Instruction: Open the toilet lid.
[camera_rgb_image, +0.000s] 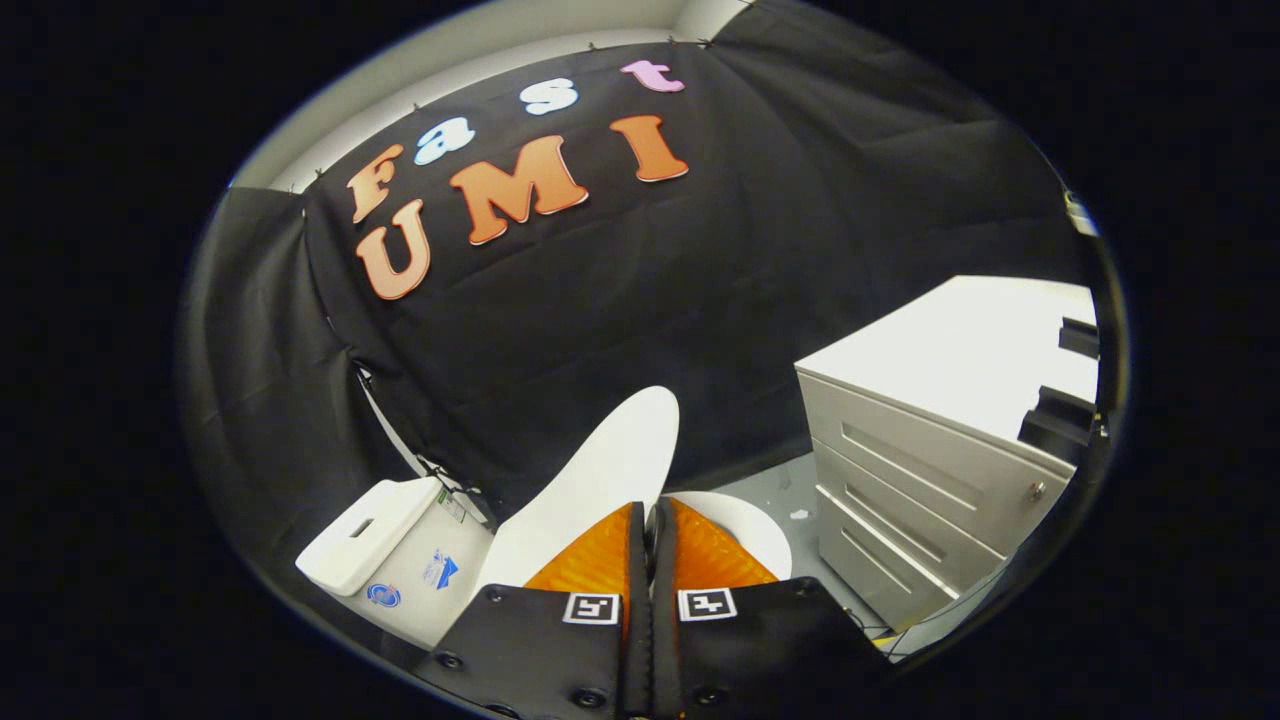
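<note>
Item, leftmost: white toilet tank (385, 545) with a rectangular flush recess in its top and blue stickers on its front, standing against the black cloth wall (700, 300). Item, centre: white toilet lid (610, 470), raised and tilted up toward the tank, rising just ahead of the gripper (648, 520), whose two fingers lie pressed together with only a hairline seam between them and nothing visibly pinched; a curve of white seat or bowl rim (760, 530) shows just beyond their right side. Item, rightmost: pale drawer cabinet (930, 480), three fronts and a lock, on grey floor (790, 480), apart from the toilet.
</note>
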